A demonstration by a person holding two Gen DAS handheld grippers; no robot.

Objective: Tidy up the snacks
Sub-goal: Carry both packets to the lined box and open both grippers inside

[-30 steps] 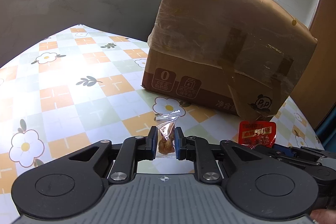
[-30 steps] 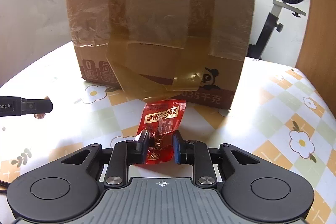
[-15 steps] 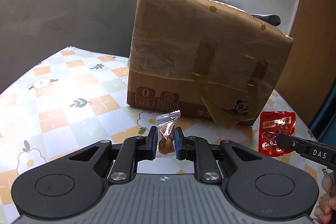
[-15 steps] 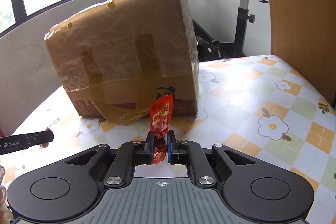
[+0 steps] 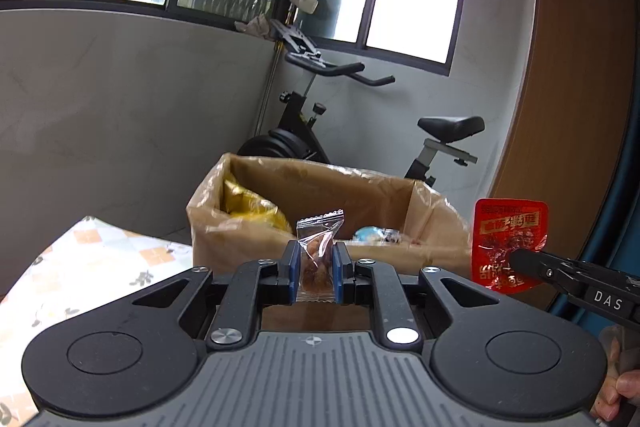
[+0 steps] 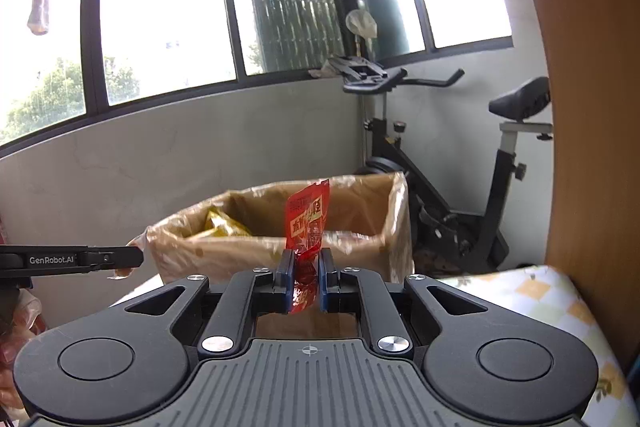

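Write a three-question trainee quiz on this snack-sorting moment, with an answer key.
1. True or false: the left gripper is shut on a clear-wrapped snack.
2. Which colour is the packet in the right gripper? A) green B) red C) white
3. Fill in: the cardboard box beyond both grippers stands ____ at the top, with a yellow bag inside.

Key: 1 true; 2 B; 3 open
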